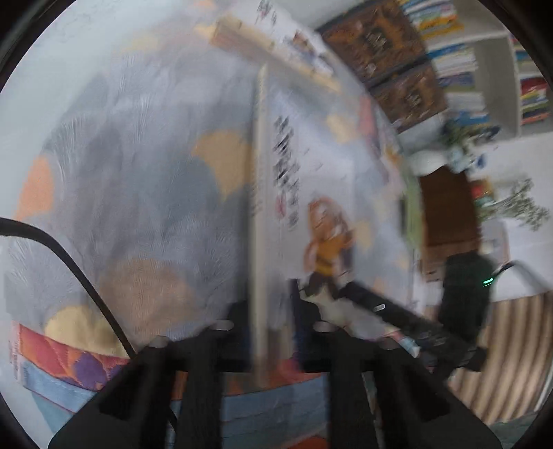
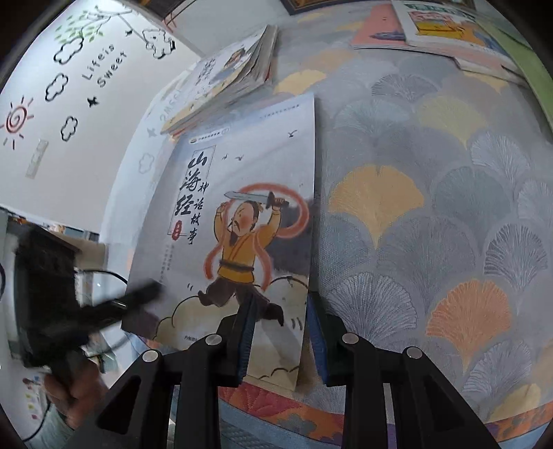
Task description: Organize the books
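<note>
Your book (image 2: 242, 224), a thin paperback with a swordsman on the cover, is lifted on edge over the patterned rug (image 2: 432, 207), with both tools on its near end. It's light and floppy, with a slick cover, so it'll likely sag or slip if you pinch only a corner; hold close to the spine or keep both tools on it as now. Right tool (image 2: 280, 331) is narrow, blue pads clamped on the book's lower right edge, cover facing the camera. Left tool (image 1: 273, 331) is closed as tight as it goes, and the book (image 1: 311, 179) runs edge-on between its fingers; that view is blurred, so exact pad contact is hard to read, but it looks gripped. In the right wrist view the left tool (image 2: 138, 297) shows at the book's lower left corner, with your hand (image 2: 79, 397) below it. Both tools point steeply down toward the rug. A stack of similar books (image 2: 224, 79) lies just beyond the held one, more books (image 2: 442, 31) lie far right, well apart. A bookshelf (image 1: 466, 69) shows in the left view, likely where it goes.
</note>
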Demonstrator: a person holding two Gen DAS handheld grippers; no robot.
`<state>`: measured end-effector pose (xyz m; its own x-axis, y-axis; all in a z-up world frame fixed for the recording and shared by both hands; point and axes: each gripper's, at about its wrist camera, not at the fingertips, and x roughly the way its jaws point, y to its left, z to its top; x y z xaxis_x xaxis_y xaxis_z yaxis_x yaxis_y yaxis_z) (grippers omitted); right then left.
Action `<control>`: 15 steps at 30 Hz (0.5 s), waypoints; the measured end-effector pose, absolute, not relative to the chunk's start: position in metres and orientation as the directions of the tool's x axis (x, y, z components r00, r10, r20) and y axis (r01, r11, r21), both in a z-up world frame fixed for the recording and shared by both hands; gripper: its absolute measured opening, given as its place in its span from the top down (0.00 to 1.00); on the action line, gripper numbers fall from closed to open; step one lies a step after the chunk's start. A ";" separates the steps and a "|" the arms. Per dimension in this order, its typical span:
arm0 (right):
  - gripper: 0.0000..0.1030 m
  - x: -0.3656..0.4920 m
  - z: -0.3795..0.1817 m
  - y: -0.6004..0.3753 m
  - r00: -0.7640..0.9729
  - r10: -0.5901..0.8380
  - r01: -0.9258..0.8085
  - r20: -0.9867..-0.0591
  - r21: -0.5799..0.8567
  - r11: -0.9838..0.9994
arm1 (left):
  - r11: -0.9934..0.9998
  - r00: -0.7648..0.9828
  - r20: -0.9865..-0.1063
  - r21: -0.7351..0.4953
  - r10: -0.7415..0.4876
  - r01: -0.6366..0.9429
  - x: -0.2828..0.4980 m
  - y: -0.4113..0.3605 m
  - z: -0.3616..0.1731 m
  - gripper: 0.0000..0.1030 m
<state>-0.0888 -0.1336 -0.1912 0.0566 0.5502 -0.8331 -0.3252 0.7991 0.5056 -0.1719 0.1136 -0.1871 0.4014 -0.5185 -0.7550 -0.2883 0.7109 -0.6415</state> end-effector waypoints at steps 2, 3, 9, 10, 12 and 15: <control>0.72 -0.089 -0.190 -0.137 0.053 0.551 -0.320 -0.833 0.509 0.799 | 0.735 0.388 -0.774 -0.617 -0.501 -0.281 -0.170 0.105 -0.187 0.91; 0.72 -0.089 -0.190 -0.139 0.045 0.549 -0.314 -0.834 0.510 0.801 | 0.728 0.383 -0.765 -0.629 -0.517 -0.274 -0.169 0.104 -0.185 0.92; 0.67 -0.090 -0.198 -0.165 -0.056 0.620 -0.196 -0.782 0.618 0.761 | 0.526 0.424 -0.592 -0.805 -0.685 -0.274 -0.156 0.110 -0.172 0.92; 0.58 -0.089 -0.204 -0.175 -0.085 0.669 -0.123 -0.738 0.674 0.728 | 0.500 0.429 -0.570 -0.821 -0.700 -0.276 -0.154 0.111 -0.171 0.92; 0.47 -0.087 -0.211 -0.188 -0.093 0.736 -0.035 -0.671 0.741 0.671 | 0.418 0.445 -0.511 -0.859 -0.735 -0.295 -0.148 0.113 -0.168 0.92; 0.45 -0.082 -0.217 -0.202 -0.079 0.824 0.066 -0.561 0.822 0.566 | 0.297 0.478 -0.431 -0.895 -0.766 -0.332 -0.144 0.121 -0.166 0.91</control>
